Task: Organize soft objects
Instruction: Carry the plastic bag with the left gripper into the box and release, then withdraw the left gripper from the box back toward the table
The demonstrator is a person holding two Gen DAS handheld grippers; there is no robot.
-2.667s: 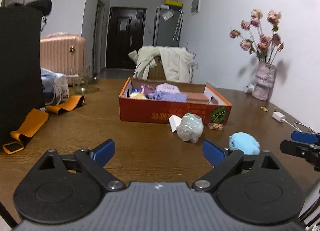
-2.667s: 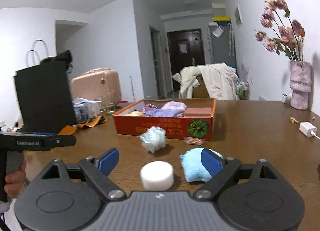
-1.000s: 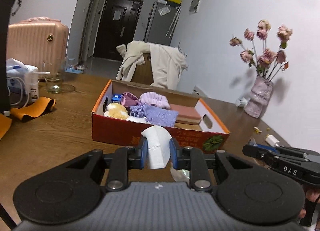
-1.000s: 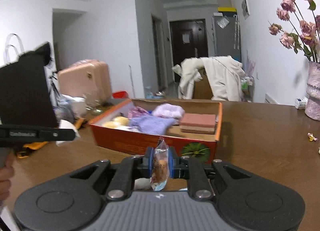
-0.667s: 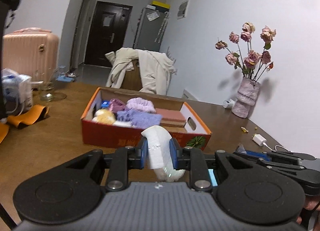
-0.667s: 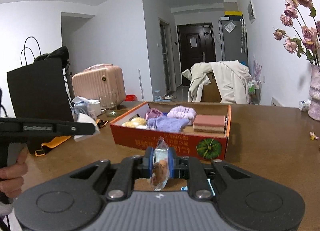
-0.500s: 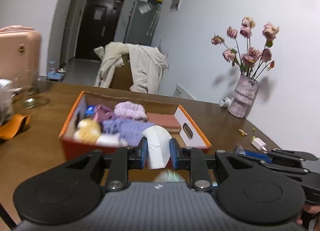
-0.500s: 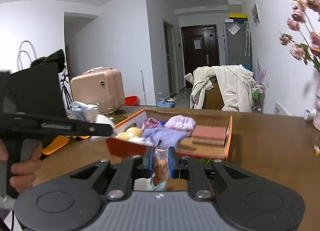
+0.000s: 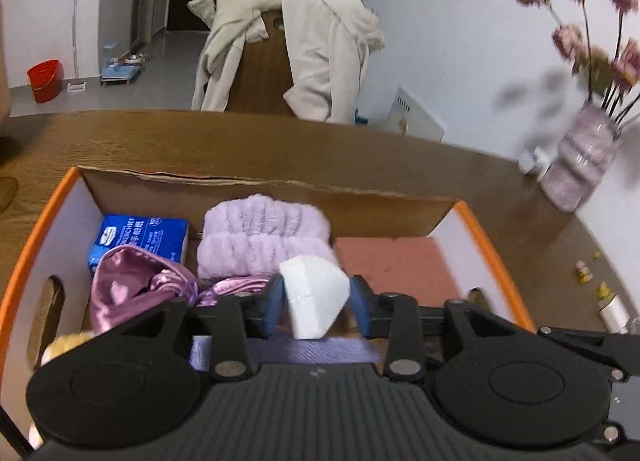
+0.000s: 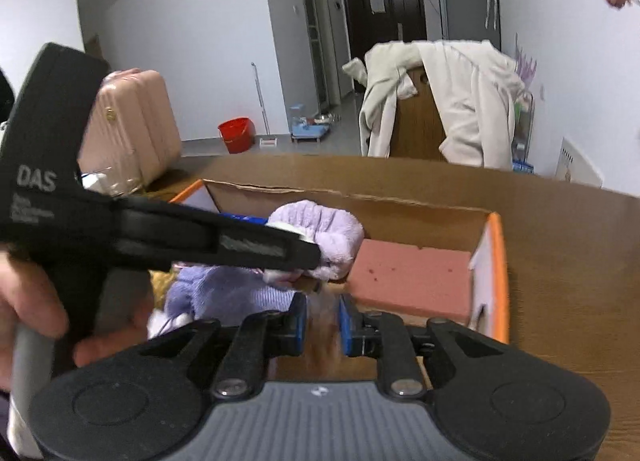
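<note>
An orange-rimmed cardboard box (image 9: 492, 245) holds a lilac fluffy headband (image 9: 264, 237), a pink sponge block (image 9: 392, 265), a blue tissue pack (image 9: 140, 237), a pink satin pouch (image 9: 128, 285) and a purple knit cloth (image 9: 312, 353). My left gripper (image 9: 316, 307) hangs over the box middle. Its jaws are opening, and a white foam piece (image 9: 312, 301) still touches both pads. My right gripper (image 10: 322, 325) is above the box's near side (image 10: 498, 261), beside the sponge block (image 10: 408, 281). Its jaws are opening slightly, with a blurred clear snack packet (image 10: 320, 341) between the pads. The left gripper (image 10: 304, 251) crosses the right wrist view.
A vase of dried flowers (image 9: 580, 165) stands at the table's right edge, with a white charger (image 9: 614, 313) and crumbs near it. Behind the table is a chair draped with a beige coat (image 9: 288, 45). A pink suitcase (image 10: 132, 125) and a red bucket (image 10: 236, 133) stand further off.
Both grippers moved forward from in front of the box to over its inside and tipped down. The left jaws widened and the squeezed foam piece swelled out between them.
</note>
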